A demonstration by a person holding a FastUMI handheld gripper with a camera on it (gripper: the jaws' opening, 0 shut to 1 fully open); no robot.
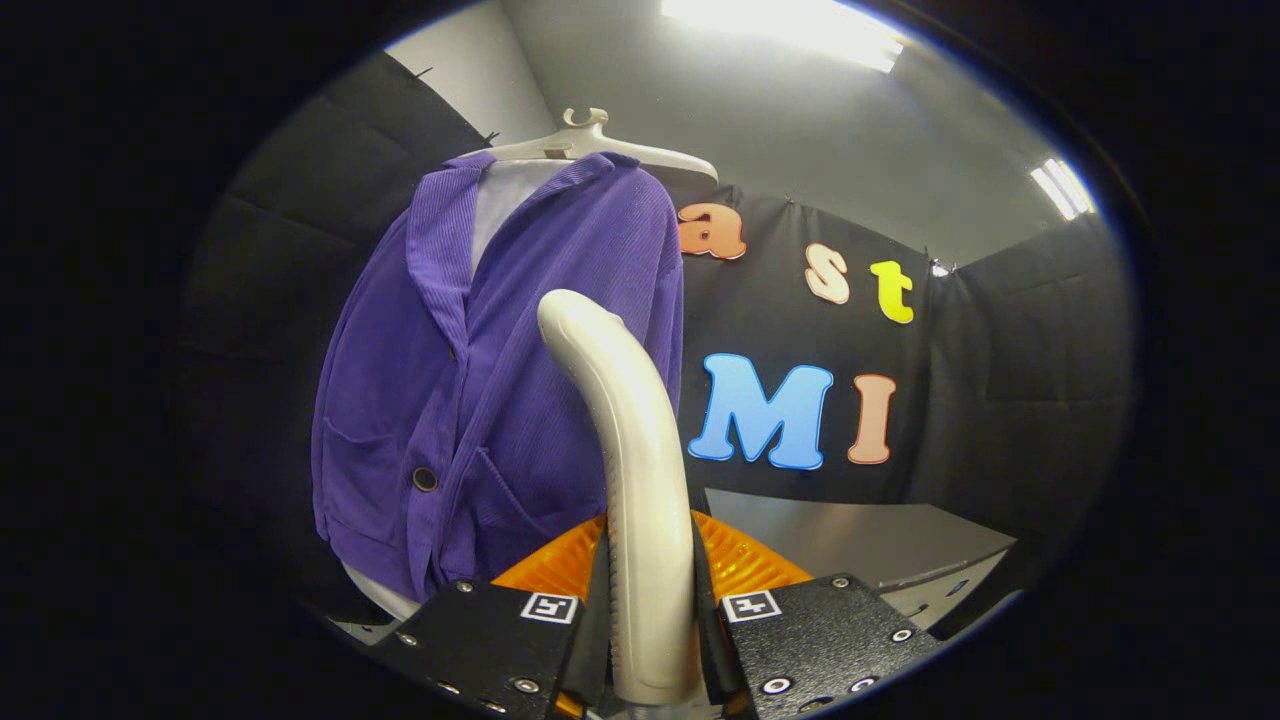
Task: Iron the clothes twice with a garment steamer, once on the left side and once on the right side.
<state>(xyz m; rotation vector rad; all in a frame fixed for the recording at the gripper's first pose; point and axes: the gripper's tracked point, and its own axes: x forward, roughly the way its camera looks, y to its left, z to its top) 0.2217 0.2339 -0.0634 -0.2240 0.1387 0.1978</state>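
The gripper (650, 640) has its two black fingers (500, 640) closed tight on the steamer's handle (640, 470) — one finger on each side, with almost no gap left. The handle is pale and smooth, and it rises up from between the fingers and bends over at the top like a hook. It is held low down, I think so the top end can lean toward the cloth.

Just behind the handle, down low, sits the orange part of the steamer (745, 560), with little ridges on it.

Beyond the handle hangs the purple jacket (500, 400). It is on a white hanger (590, 145) so it falls flat and open for the steam. Most of the jacket lies to the left of the handle, and its right half sits right behind the bend — I can't tell if they touch.

Right of the handle, lower down, is a grey table (860, 540).

The steaming looks just about to start or barely begun.
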